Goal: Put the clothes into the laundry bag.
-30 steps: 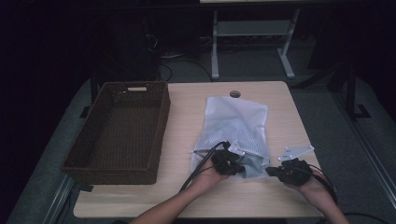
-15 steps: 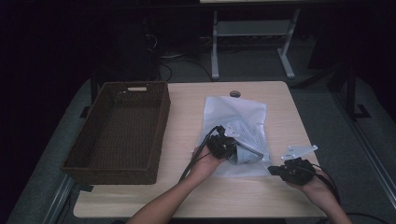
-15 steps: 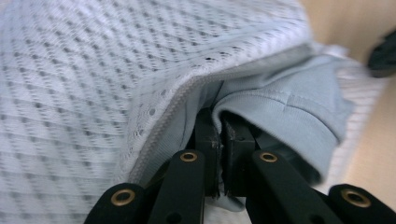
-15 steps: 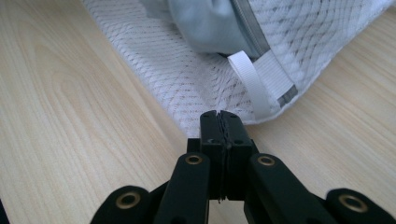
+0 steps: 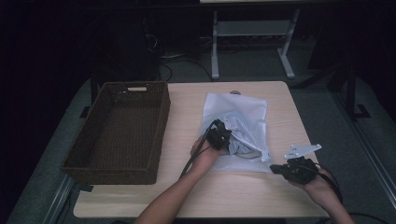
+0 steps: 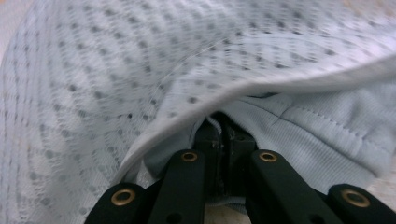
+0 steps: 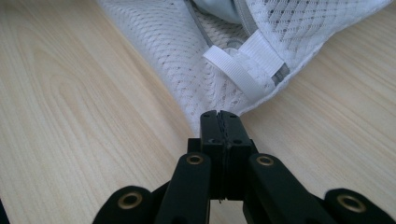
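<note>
A white mesh laundry bag (image 5: 236, 109) lies on the wooden table (image 5: 187, 107), with a light-blue garment (image 5: 243, 148) partly inside its near opening. My left gripper (image 5: 228, 140) reaches into that opening. In the left gripper view its jaws (image 6: 219, 135) are shut on a fold of the garment (image 6: 317, 135), under the mesh rim (image 6: 93, 70). My right gripper (image 5: 275, 169) rests low at the bag's near right corner. Its jaws (image 7: 218, 119) are shut on the edge of the mesh (image 7: 187, 56), just below a white loop strap (image 7: 243, 70).
A dark wicker basket (image 5: 161, 126) with nothing in it stands on the left of the table. A small round fitting (image 5: 235, 92) sits at the far edge. Bare wood runs between basket and bag. Table legs and cables stand on the dark floor beyond.
My left gripper has moved away from the person, deeper into the bag's opening, carrying the garment with it. The right gripper has stayed at the bag's corner.
</note>
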A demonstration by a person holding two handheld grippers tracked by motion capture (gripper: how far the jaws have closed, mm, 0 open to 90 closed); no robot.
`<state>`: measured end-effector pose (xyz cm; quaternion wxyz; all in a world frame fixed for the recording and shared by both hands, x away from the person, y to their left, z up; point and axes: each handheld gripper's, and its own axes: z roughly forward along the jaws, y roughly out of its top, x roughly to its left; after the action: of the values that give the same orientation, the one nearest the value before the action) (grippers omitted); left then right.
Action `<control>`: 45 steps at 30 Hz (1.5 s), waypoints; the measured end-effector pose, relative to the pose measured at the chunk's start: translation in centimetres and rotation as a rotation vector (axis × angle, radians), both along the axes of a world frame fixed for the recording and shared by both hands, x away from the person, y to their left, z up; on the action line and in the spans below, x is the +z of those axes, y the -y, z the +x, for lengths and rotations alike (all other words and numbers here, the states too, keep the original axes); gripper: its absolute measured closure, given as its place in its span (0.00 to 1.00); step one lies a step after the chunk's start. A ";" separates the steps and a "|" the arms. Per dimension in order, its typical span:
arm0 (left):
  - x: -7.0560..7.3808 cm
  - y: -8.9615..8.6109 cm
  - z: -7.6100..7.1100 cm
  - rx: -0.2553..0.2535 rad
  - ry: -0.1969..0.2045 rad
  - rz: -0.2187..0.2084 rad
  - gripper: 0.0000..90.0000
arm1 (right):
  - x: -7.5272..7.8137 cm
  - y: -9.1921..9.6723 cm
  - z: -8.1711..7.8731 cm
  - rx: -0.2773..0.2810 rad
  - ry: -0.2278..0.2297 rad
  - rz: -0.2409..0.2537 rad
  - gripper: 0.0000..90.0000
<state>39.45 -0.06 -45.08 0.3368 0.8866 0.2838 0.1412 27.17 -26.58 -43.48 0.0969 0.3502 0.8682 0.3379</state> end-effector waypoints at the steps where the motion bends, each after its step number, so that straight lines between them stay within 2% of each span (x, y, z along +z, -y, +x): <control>1: 0.0 -0.1 0.1 -0.002 -0.016 -0.019 0.95 | 0.0 0.0 0.0 0.000 0.001 0.003 0.99; 4: 0.4 -0.6 0.1 -0.019 -0.083 -0.092 0.90 | -0.1 -0.1 0.1 0.001 0.001 0.007 0.99; 7: 1.2 -1.3 -0.7 -0.043 -0.131 -0.133 0.78 | -0.1 -0.1 0.0 -0.004 -0.001 0.015 0.99; 10: 2.2 -2.5 -2.0 -0.067 -0.150 -0.152 0.69 | -0.1 -0.1 0.0 -0.005 0.000 0.018 0.99; 13: 3.2 -4.2 -3.5 -0.092 -0.175 -0.188 0.62 | -0.1 -0.2 0.0 -0.004 -0.001 0.017 0.98; 15: 3.4 -4.9 -4.6 -0.127 -0.199 -0.219 0.59 | -0.1 -0.2 0.0 -0.002 0.001 0.015 0.98; 18: 3.1 -4.8 -5.6 -0.166 -0.228 -0.223 0.55 | -0.1 -0.4 0.0 0.003 -0.001 0.011 0.98; 22: 2.4 -3.6 -6.8 -0.219 -0.259 -0.217 0.52 | -0.2 -0.5 0.0 0.002 -0.003 0.011 0.98; 24: 2.2 -2.7 -7.3 -0.243 -0.245 -0.201 0.51 | -0.2 -0.4 0.0 0.002 -0.003 0.014 0.98; 27: 1.8 -1.9 -7.3 -0.247 -0.229 -0.183 0.51 | -0.2 -0.4 0.0 0.004 -0.008 0.011 0.98; 30: 0.1 -0.7 -6.4 -0.226 -0.208 -0.107 0.52 | -0.3 -0.5 0.0 0.008 -0.007 0.009 0.98; 34: -1.1 0.0 -5.6 -0.213 -0.192 -0.067 0.61 | -0.3 -0.4 0.0 0.008 -0.007 0.007 0.98; 35: -1.1 0.0 -5.5 -0.217 -0.181 -0.068 0.64 | -0.3 -0.4 0.0 0.008 -0.007 0.008 0.99; 37: -1.1 0.1 -5.3 -0.218 -0.187 -0.076 0.73 | -0.3 -0.4 0.0 0.008 -0.007 0.008 0.99; 40: -0.5 0.0 -5.2 -0.222 -0.172 -0.104 0.93 | -0.3 -0.3 0.1 0.007 -0.007 0.007 0.99; 45: 1.5 -1.0 -4.9 -0.192 -0.121 -0.150 0.96 | -0.3 0.0 0.1 -0.006 -0.005 0.007 0.97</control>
<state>34.56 0.96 -43.60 0.3965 0.8888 0.2274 0.0331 27.31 -26.55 -43.82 0.0947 0.3539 0.8662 0.3398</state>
